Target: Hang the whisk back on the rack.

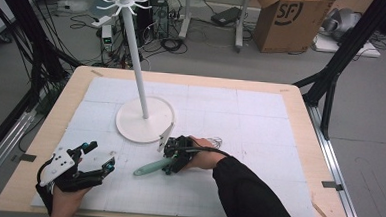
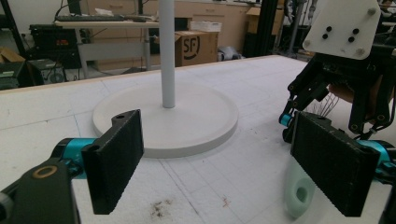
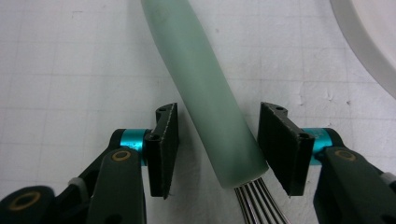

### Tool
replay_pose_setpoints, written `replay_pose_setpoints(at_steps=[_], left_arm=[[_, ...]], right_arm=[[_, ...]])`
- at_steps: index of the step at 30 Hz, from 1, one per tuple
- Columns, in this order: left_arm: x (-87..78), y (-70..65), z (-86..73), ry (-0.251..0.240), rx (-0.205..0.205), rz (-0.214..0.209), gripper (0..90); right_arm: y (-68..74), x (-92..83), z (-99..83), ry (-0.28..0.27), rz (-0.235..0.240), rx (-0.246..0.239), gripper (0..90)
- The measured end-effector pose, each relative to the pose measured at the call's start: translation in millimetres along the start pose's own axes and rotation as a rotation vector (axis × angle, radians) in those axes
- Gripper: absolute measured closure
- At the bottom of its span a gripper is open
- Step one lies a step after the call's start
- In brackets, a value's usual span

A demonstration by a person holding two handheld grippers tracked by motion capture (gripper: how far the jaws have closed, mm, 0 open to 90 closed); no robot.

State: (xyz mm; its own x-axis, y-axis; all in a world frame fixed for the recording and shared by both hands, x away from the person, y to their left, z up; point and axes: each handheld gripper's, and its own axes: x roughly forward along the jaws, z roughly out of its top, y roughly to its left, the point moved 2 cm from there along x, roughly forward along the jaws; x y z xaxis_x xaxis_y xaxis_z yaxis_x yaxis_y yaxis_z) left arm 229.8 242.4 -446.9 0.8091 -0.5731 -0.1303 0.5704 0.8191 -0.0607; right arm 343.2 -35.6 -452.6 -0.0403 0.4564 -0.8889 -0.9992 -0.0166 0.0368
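The right claw (image 3: pixel 217 149) is spread astride the whisk (image 3: pixel 205 88) handle near the counter's (image 1: pixel 301 109) front edge, apparently about to grasp; next, closing squarely. The left claw (image 2: pixel 224 163) hangs released.

The white stand (image 1: pixel 144 117) blocks the mat's (image 1: pixel 240 121) left-centre; its right half lies open.

I see a cardboard box (image 1: pixel 288 21) on the floor beyond the table (image 1: pixel 309 144) — cables (image 1: pixel 169 42) and a power strip (image 1: pixel 101 21) lie nearby.
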Motion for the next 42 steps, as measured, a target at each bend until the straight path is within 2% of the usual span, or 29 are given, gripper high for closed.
replay_pose_setpoints(at_steps=[3, 7, 17, 26, 29, 32, 39, 40, 41, 42], left_arm=[[-0.8, -0.2, 0.0, -0.001, 0.003, 0.004, 17.8], [-1.5, 1.2, -0.1, -0.003, -0.001, 0.008, 17.8], [-2.2, 1.4, -0.1, -0.001, -0.001, 0.015, 18.1], [-3.5, 2.4, 0.2, -0.009, -0.006, 0.023, 18.2], [-4.0, 2.8, 0.1, -0.009, -0.005, 0.025, 18.2], [-4.2, 3.1, 0.1, -0.009, -0.005, 0.025, 18.2], [-4.1, 2.6, 0.0, -0.009, -0.008, 0.028, 18.2], [-4.1, 2.6, 0.0, -0.009, -0.008, 0.028, 18.2], [-4.2, 2.6, 0.0, -0.009, -0.009, 0.028, 18.2], [-4.2, 2.6, 0.0, -0.009, -0.010, 0.029, 18.2]], right_arm=[[0.5, 0.0, 1.8, 0.017, 0.005, -0.004, 50.7], [-0.7, -0.4, 6.8, 0.055, 0.008, -0.034, 57.4], [1.1, -1.3, 8.8, 0.067, 0.022, -0.069, 68.4], [1.7, -2.2, 9.1, 0.070, 0.023, -0.095, 69.3], [1.2, -4.0, 8.1, 0.065, 0.027, -0.089, 69.3], [-2.0, -11.1, 7.8, 0.033, 0.021, -0.066, 69.3], [-12.9, -41.3, 6.1, -0.137, 0.031, 0.021, 69.3], [-12.9, -41.3, 6.1, -0.137, 0.031, 0.021, 69.3], [-16.3, -49.9, 6.2, -0.197, 0.046, 0.039, 69.3], [-18.2, -53.4, 6.3, -0.228, 0.050, 0.044, 69.3]])
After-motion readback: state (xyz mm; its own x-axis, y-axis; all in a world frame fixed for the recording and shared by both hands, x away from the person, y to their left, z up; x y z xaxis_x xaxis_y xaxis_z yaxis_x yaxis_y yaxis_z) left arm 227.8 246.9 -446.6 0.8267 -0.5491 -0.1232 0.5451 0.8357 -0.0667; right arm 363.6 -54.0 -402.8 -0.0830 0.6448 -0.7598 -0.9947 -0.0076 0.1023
